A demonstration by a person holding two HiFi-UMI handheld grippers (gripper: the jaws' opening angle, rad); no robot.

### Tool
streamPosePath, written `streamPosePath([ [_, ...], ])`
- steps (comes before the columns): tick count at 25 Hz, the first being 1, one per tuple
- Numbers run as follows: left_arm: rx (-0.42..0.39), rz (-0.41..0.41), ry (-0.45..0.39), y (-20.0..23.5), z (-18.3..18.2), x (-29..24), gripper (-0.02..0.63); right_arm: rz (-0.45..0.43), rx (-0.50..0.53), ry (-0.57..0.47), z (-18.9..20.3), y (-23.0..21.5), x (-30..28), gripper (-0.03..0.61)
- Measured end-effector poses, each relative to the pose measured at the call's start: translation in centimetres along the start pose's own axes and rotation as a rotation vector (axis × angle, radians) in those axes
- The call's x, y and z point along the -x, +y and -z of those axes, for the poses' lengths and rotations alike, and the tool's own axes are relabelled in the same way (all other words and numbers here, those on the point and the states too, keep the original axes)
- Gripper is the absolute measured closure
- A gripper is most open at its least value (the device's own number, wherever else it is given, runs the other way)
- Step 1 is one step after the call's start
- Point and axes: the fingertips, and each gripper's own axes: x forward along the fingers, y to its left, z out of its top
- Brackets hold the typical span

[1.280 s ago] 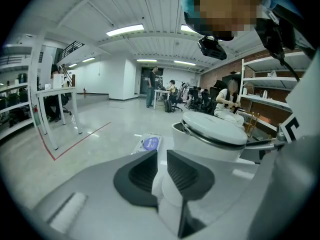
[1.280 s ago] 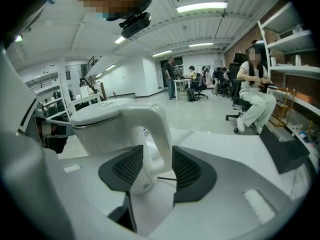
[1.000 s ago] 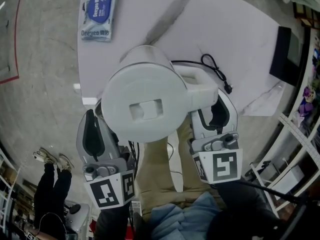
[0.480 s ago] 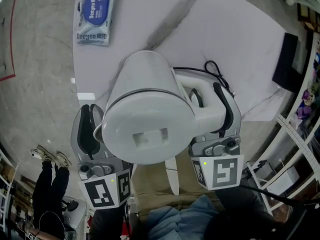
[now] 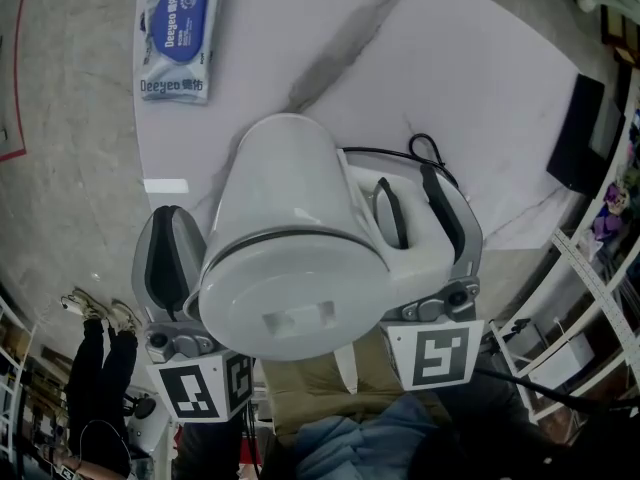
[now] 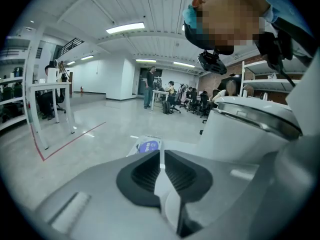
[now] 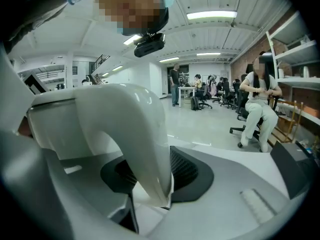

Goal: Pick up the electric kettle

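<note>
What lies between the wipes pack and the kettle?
Nothing: only bare tabletop separates the wipes pack from the kettle, shown in the head view.

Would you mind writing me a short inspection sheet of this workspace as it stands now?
Surface: white table with grey veins.
Job's things: white electric kettle, tilted, lid toward the head camera; base hidden.
Clutter: pack of wipes at the table's far left; flat black item at its right edge.
Grippers: right gripper shut on the kettle's handle; left gripper shut, holding nothing, beside the kettle's body.
Cables: black cord looped on the table by the handle.
Surroundings: open office; seated person; shelving on the right.
</note>
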Motion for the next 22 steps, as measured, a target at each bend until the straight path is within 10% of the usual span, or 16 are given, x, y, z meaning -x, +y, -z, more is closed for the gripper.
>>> streamPosePath([
  [22,-0.014,0.016,-0.068,-0.5,-2.9,1.5,0.614,-0.038,0.067,-0.008,-3.0,0.9,0.4,0.430],
])
